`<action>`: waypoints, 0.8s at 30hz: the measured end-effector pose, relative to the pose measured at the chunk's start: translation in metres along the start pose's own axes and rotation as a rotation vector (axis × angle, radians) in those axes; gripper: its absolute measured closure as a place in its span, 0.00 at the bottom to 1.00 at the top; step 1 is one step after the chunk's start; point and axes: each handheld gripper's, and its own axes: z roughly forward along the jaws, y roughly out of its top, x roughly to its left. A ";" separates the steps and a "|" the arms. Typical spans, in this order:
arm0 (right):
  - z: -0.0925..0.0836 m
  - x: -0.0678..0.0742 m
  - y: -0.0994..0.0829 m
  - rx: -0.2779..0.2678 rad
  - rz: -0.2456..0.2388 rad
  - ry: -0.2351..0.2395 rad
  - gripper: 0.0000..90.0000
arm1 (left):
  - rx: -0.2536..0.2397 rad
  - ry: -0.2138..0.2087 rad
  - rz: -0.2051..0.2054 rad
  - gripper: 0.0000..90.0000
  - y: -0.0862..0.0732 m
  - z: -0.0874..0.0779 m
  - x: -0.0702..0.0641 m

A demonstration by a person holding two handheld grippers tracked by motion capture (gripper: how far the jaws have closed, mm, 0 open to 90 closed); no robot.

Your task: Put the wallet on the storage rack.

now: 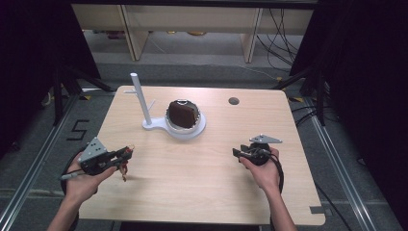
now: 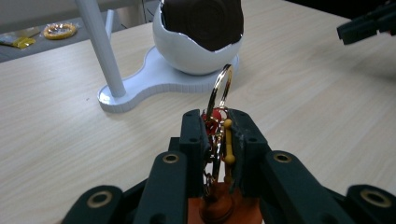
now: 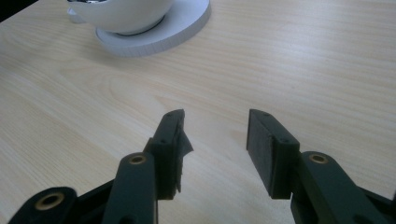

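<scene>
My left gripper [image 1: 126, 153] hovers over the table's left front, shut on a keychain [image 2: 218, 135]. Its gold ring [image 2: 220, 87] sticks up past the jaws, and a reddish-brown charm [image 1: 124, 169] dangles below. Ahead stands a white stand [image 1: 166, 126] with a tall post [image 1: 139, 96] and a cracked-egg bowl [image 2: 196, 52] holding a dark brown object [image 1: 183, 113]. My right gripper [image 1: 236, 153] sits at the right front, jaws apart with bare table between them. In the right gripper view, its fingers [image 3: 172, 140] point toward the white stand's base [image 3: 159, 35].
A round cable hole [image 1: 234, 101] lies in the wooden table [image 1: 202, 178] at the back right. Wooden furniture legs and cables stand on the floor beyond the table. A gold ring-like item [image 2: 60, 31] lies on the floor past the far edge.
</scene>
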 end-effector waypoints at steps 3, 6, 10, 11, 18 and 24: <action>0.000 -0.001 -0.001 -0.006 -0.001 -0.004 0.64 | -0.019 -0.002 -0.016 0.85 0.004 0.003 0.003; 0.000 0.001 -0.001 -0.020 0.006 -0.014 0.63 | -0.042 -0.009 -0.031 0.85 0.008 0.009 0.006; -0.001 0.000 -0.001 -0.019 -0.002 -0.017 0.63 | -0.064 -0.016 -0.041 0.85 0.013 0.014 0.011; -0.002 0.000 -0.001 -0.014 -0.004 -0.027 0.63 | -0.066 -0.015 -0.043 0.85 0.014 0.015 0.012; -0.003 0.001 -0.003 -0.038 0.023 -0.031 0.63 | -0.085 -0.005 -0.049 0.85 0.023 0.019 0.021; -0.003 -0.001 -0.002 -0.037 0.001 -0.030 0.62 | -0.103 -0.003 -0.065 0.85 0.030 0.022 0.030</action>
